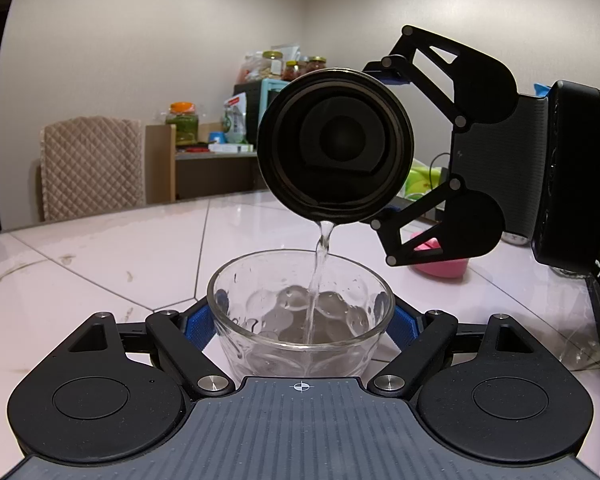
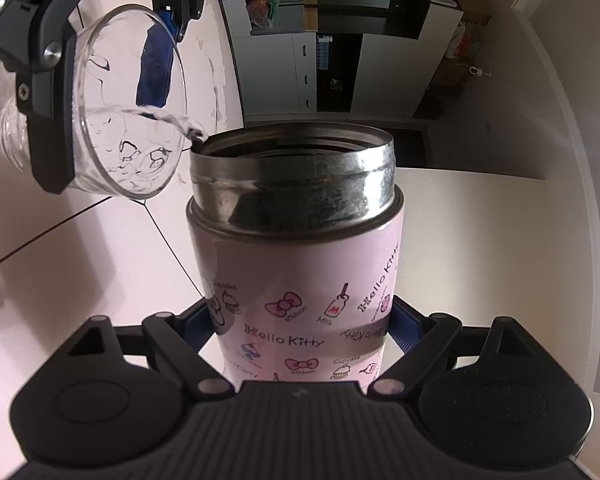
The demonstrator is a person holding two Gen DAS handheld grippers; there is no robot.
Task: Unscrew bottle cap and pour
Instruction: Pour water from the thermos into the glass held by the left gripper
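left wrist view: your right gripper [image 1: 384, 144] clamps the tipped pink steel hello kitty flask [image 1: 335, 146], water streaming into the clear dimpled glass bowl [image 1: 300, 316] your left gripper [image 1: 300, 326] grips on the white tiled table [image 1: 100, 256]. keep the tilt gentle, the stream centred. the cap is unseen; the flask's remaining water is hidden.
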